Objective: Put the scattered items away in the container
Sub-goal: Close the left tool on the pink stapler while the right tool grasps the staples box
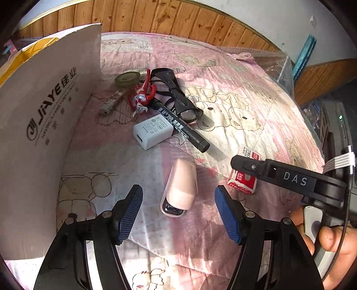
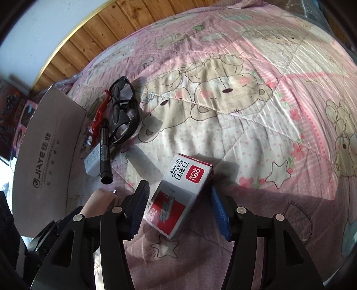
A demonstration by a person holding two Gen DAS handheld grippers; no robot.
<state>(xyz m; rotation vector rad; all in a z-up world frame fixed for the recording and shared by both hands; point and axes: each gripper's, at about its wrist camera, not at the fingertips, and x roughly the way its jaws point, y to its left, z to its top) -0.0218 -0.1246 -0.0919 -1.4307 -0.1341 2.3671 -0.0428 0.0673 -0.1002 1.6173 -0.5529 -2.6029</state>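
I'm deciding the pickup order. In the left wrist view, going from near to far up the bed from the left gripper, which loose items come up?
left gripper → pink case → white charger → red toy figure → tape roll.

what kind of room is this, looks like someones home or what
Most likely a bedroom at home: the items lie on a pink quilted bedspread with cartoon bears, wooden wall panelling runs behind it, and household clutter such as black-framed glasses and a white USB charger sits beside a cardboard box.
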